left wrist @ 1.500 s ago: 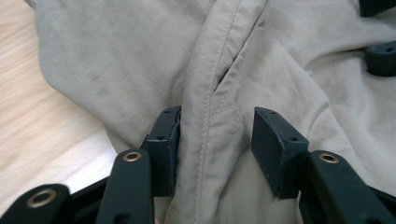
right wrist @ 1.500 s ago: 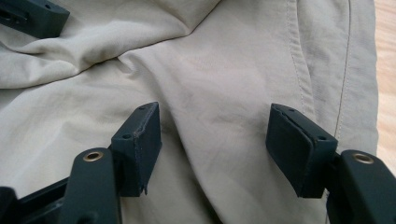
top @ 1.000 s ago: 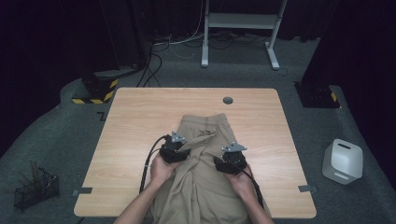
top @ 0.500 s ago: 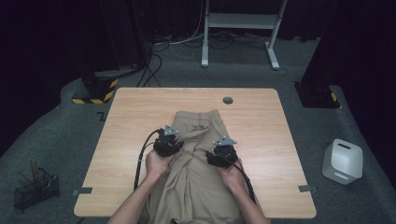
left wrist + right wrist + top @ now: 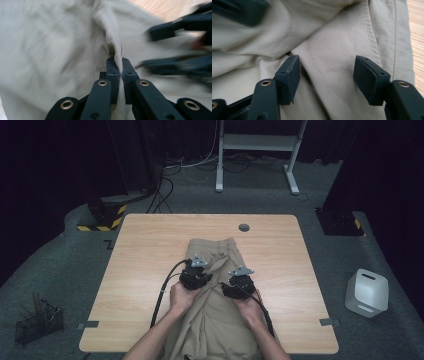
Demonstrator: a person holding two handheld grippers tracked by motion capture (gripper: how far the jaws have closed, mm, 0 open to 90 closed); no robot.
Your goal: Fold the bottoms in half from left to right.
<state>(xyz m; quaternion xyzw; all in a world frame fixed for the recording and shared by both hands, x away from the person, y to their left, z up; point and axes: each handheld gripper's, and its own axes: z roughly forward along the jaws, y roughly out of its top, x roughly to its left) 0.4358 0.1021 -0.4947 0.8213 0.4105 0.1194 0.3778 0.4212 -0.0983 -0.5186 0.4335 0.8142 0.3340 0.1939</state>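
A pair of khaki trousers (image 5: 215, 251) lies lengthwise on the wooden table (image 5: 145, 270), reaching to the near edge. My left gripper (image 5: 197, 270) has just closed and is shut on a raised fold of the cloth (image 5: 50, 50). In the left gripper view the ridge runs up from between the pressed pads of that gripper (image 5: 118, 62). My right gripper (image 5: 239, 281) sits beside it on the trousers. Its jaws have just narrowed slightly. They still stand wide apart at the right gripper (image 5: 327, 70), over flat cloth (image 5: 332, 37) near a seam, pinching nothing.
A round grommet (image 5: 244, 227) sits in the table's far edge. On the floor, a white box (image 5: 367, 292) stands to the right and a wire basket (image 5: 37, 322) to the left. Cables and a desk frame (image 5: 255, 142) lie beyond the table.
My left gripper has closed on a fold of the trousers and shifted slightly right, raising a ridge. My right hand has barely moved.
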